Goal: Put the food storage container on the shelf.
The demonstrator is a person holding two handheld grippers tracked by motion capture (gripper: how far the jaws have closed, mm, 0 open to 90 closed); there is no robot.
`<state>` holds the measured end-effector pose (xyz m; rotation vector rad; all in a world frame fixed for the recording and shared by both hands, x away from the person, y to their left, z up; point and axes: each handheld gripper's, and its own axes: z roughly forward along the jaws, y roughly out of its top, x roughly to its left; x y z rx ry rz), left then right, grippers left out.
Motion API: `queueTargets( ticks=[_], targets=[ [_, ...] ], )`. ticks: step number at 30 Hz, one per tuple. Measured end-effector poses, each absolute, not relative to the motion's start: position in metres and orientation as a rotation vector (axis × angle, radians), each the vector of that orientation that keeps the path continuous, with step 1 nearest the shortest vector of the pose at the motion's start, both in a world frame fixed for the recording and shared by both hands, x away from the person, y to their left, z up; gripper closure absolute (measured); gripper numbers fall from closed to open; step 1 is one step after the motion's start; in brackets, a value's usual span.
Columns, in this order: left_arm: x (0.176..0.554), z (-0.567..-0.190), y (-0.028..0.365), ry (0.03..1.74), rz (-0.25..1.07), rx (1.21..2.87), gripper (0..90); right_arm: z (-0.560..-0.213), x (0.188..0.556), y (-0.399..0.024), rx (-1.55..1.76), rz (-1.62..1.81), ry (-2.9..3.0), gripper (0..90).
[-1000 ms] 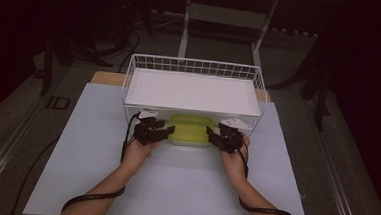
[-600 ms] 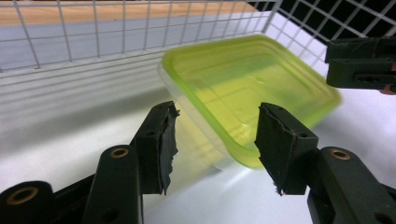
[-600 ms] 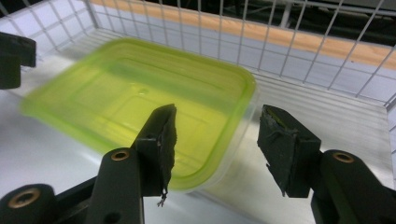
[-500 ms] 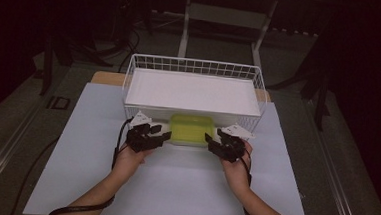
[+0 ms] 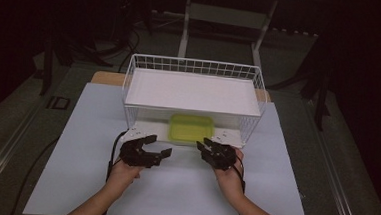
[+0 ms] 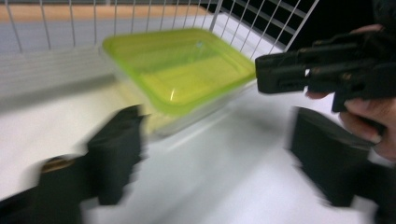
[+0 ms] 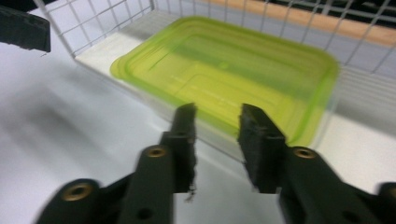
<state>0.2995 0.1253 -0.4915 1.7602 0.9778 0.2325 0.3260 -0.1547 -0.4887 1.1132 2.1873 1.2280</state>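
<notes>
A clear container with a green lid [image 5: 191,128] sits on the lower level of a white wire rack [image 5: 191,63], under its white shelf. My left gripper [image 5: 160,144] hovers just in front of the container's left corner, jaws wide apart and empty. In the left gripper view the container [image 6: 182,70] lies beyond the blurred left gripper [image 6: 219,163], apart from it. My right gripper [image 5: 204,144] is in front of the container's right corner. In the right gripper view the right gripper [image 7: 217,123] has a narrow gap with nothing in it, and the container [image 7: 233,70] lies just past the tips.
The rack stands at the far middle of a white mat [image 5: 75,155] over a wooden table [image 5: 105,77]. The right gripper [image 6: 317,70] and its hand appear in the left gripper view. Dark floor, stands and cables surround the table.
Both grippers have drawn back toward the person from the container's two sides. The container stays under the rack's shelf. The left jaws now stand wider.
</notes>
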Motion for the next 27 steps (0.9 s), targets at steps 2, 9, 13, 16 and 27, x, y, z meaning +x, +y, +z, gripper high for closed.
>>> queueTargets(
  ticks=[2, 9, 13, 16, 27],
  targets=[
    [0.296, -0.496, 0.126, 0.964, 0.274, 1.762, 1.6, -0.490, 0.326, -0.152, 1.102, 1.216, 2.210, 74.4],
    [0.293, -0.501, 0.130, 0.982, 0.320, 1.734, 1.5, -0.499, 0.333, -0.139, 1.075, 1.161, 2.287, 89.9],
    [0.292, -0.502, 0.127, 0.979, 0.324, 1.736, 1.5, -0.506, 0.334, -0.128, 1.062, 1.157, 2.301, 90.0],
    [0.292, -0.504, 0.126, 0.965, 0.312, 1.737, 1.5, -0.512, 0.335, -0.122, 1.052, 1.139, 2.316, 89.9],
    [0.292, -0.509, 0.124, 0.963, 0.287, 1.752, 1.5, -0.519, 0.357, -0.114, 1.075, 1.119, 2.266, 89.9]
  ],
)
